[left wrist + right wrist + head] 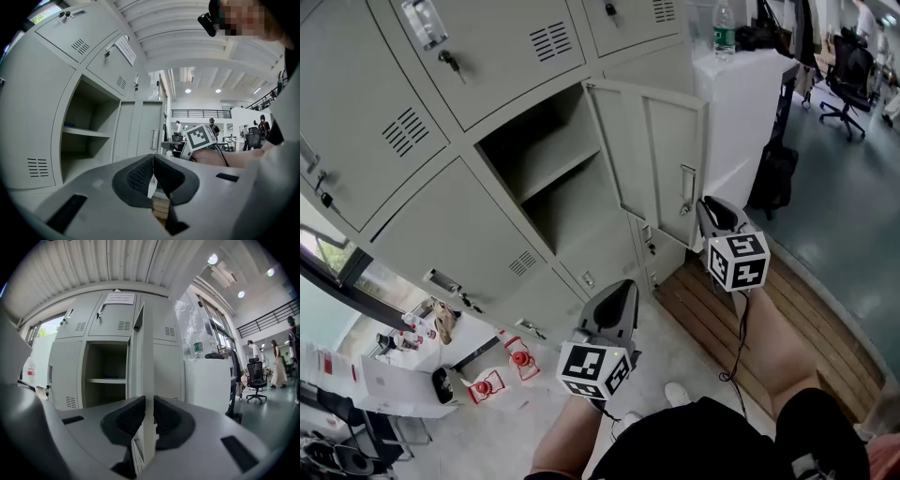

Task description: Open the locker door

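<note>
The grey locker door [661,159] stands swung out from its compartment [548,178], which has one shelf. My right gripper [712,204] is at the door's free edge. In the right gripper view that edge [147,357] runs upright through the narrow gap of the right gripper [149,404], with a pad against each side. My left gripper [623,286] hangs lower and to the left, away from the lockers. In the left gripper view the left gripper [153,159] is shut with nothing in it. Beyond it are the compartment [84,126] and the right gripper's marker cube [201,137].
A white cabinet [741,103] with a water bottle [724,28] on top stands right of the door, with a black bag [773,178] beside it. A wooden platform [722,319] lies under the lockers. An office chair [848,70] is far right; red items [502,375] sit on the floor, lower left.
</note>
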`<state>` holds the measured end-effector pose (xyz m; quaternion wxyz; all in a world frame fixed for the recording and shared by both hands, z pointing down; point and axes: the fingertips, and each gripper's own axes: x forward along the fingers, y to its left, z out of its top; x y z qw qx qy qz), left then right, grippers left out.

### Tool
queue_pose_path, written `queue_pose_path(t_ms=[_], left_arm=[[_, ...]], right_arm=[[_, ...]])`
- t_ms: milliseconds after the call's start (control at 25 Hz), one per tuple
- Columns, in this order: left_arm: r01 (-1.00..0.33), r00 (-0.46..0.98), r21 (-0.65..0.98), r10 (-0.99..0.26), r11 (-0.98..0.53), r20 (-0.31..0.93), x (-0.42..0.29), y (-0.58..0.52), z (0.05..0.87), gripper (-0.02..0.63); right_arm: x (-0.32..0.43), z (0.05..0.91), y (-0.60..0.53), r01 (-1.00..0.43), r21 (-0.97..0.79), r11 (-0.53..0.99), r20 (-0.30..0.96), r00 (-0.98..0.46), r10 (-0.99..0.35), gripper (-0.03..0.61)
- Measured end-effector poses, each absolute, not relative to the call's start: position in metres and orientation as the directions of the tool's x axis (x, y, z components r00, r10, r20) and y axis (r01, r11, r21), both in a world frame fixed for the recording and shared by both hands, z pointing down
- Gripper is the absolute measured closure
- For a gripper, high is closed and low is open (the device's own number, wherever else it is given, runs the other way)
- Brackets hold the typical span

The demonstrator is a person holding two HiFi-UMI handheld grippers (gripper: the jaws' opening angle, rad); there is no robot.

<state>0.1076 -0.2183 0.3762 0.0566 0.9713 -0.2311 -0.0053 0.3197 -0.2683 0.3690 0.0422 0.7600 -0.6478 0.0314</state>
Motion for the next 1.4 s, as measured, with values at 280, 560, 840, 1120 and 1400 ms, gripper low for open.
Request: queue_pose_path(t_ms=[280, 560, 840, 1120, 1400], left_arm=[[-0.452, 0.891, 0.114, -0.454, -0.885, 0.011, 0.12, -0.221, 0.376, 0.597], [-0.456, 0.889, 0.116, -0.458, -0.882, 0.009, 0.123, -0.223, 0.376, 0.597], [-0.453, 0.89, 0.113, -0.455, -0.885, 0.006, 0.119, -0.224, 0.374, 0.597], [-0.446, 0.894, 0.11, -0.448, -0.889, 0.002, 0.107, -0.222, 0.369, 0.597], [-0.437, 0.898, 0.103, -0.44, -0.894, -0.01, 0.087, -0.214, 0.363, 0.597]], right_arm=[[0.335, 0.369, -0.273, -0.988, 0.024, -0.155, 0.106, 0.157, -0.982, 0.477], [0.343, 0.369, -0.275, -0.987, 0.026, -0.159, 0.106, 0.161, -0.981, 0.474], [0.345, 0.365, -0.271, -0.983, 0.029, -0.18, 0.097, 0.182, -0.978, 0.462], [0.331, 0.344, -0.257, -0.982, 0.023, -0.187, 0.05, 0.188, -0.981, 0.463], [0.289, 0.326, -0.243, -0.988, 0.038, -0.147, 0.022, 0.148, -0.989, 0.484]])
